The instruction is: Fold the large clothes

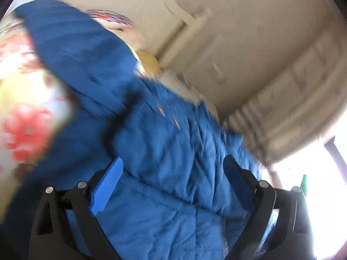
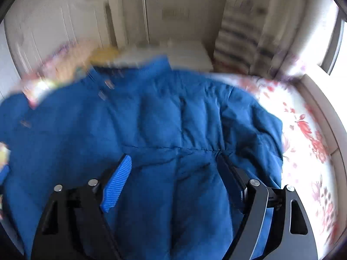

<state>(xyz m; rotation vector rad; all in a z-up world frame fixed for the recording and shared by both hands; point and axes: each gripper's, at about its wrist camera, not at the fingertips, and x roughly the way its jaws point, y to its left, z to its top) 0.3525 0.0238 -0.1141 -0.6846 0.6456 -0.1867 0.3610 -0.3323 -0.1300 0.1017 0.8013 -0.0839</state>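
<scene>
A big blue quilted puffer jacket (image 1: 164,138) lies spread on a floral bed sheet (image 1: 26,99). It fills the middle of the right wrist view (image 2: 156,121) too, collar far from me, snap buttons at upper left. My left gripper (image 1: 173,162) is open, its blue-padded fingers (image 1: 108,186) hovering over the jacket's body. My right gripper (image 2: 173,158) is open as well, above the jacket's lower middle, with nothing between its jaws. Both views are blurred by motion.
The bed sheet (image 2: 303,134) with red flowers shows to the right of the jacket. Pillows (image 2: 71,58) lie beyond the collar. Cream wardrobe doors (image 2: 134,10) stand behind the bed, a curtain (image 2: 245,32) and bright window at right.
</scene>
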